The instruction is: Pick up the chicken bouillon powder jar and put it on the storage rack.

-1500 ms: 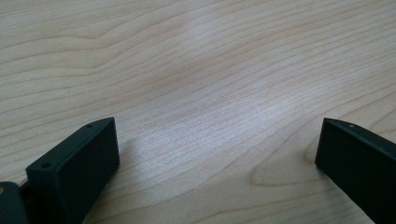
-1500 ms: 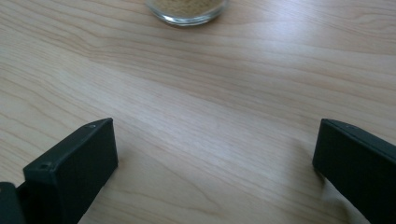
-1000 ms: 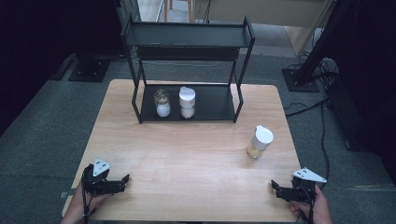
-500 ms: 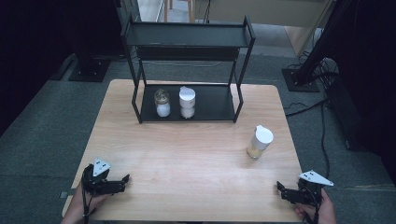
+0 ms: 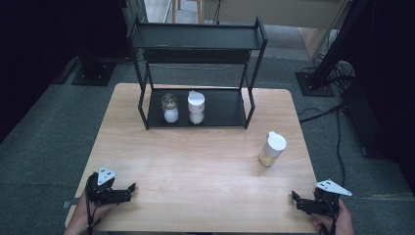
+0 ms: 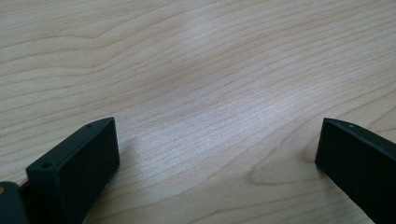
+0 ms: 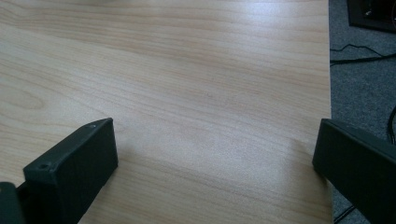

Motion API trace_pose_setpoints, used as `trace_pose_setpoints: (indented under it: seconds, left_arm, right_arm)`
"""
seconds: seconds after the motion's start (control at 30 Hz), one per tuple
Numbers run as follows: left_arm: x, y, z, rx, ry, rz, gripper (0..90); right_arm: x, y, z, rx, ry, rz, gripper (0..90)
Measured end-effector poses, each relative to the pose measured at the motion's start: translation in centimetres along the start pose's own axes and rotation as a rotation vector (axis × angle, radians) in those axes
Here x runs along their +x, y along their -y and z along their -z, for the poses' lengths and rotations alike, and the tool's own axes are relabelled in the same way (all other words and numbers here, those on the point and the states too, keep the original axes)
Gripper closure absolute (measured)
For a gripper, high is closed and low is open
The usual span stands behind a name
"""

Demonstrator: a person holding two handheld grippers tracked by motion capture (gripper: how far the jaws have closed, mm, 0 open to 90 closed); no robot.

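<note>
Left hand-held gripper rests low at the near left corner of the wooden surface, its jaws spread wide with bare wood grain between them and nothing in their grasp, the grey three-cornered plate on top catching the light. A person's left hand holds it from the near edge. Across the same edge, the right hand-held gripper sits at the near right corner, jaws likewise wide apart and empty, one of them at the surface's right edge with grey carpet and a dark cable beyond it in the right gripper view. The person's right hand grips it from below.

Farther out, toward the right side of the surface, a white-capped jar of yellowish contents stands upright on its own, well apart from both tools. At the far side stands a black two-tier rack, its legs planted on the wood. On its lower shelf two more jars stand side by side, close together: a clear-topped jar with white contents on the left, and a white-lidded jar just to its right. The upper shelf is bare. Dark stands and trailing cables ring the carpeted floor.
</note>
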State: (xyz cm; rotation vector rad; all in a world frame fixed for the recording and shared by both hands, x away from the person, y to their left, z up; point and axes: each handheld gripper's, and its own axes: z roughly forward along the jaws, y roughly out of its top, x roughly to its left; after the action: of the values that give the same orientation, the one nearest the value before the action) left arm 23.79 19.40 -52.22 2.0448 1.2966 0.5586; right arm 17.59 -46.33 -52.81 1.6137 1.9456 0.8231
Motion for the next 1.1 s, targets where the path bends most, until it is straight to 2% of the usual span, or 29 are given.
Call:
trace_pose_setpoints:
  seconds: [0.1, 0.17, 0.4, 0.73, 1.1]
  left_arm:
    - [0.0, 0.0, 0.0, 0.000, 0.000, 0.000, 0.0]
    - [0.0, 0.0, 0.0, 0.001, 0.000, 0.000, 0.0]
    - [0.0, 0.0, 0.0, 0.001, 0.000, -0.001, 0.0]
    - [0.0, 0.0, 0.0, -0.001, 0.004, -0.004, 0.0]
    - [0.0, 0.0, 0.0, 0.001, 0.006, -0.009, 0.0]
  right_arm:
    - [0.1, -0.2, 0.0, 0.013, -0.002, 0.011, 1.5]
    - [0.1, -0.4, 0.1, 0.007, 0.005, 0.015, 6.3]
    - [0.4, -0.7, 0.0, 0.031, -0.035, 0.040, 5.3]
    - [1.2, -1.9, 0.0, 0.024, -0.039, 0.046, 2.5]
    - [3.0, -3.6, 0.1, 0.011, -0.055, 0.107, 3.9]
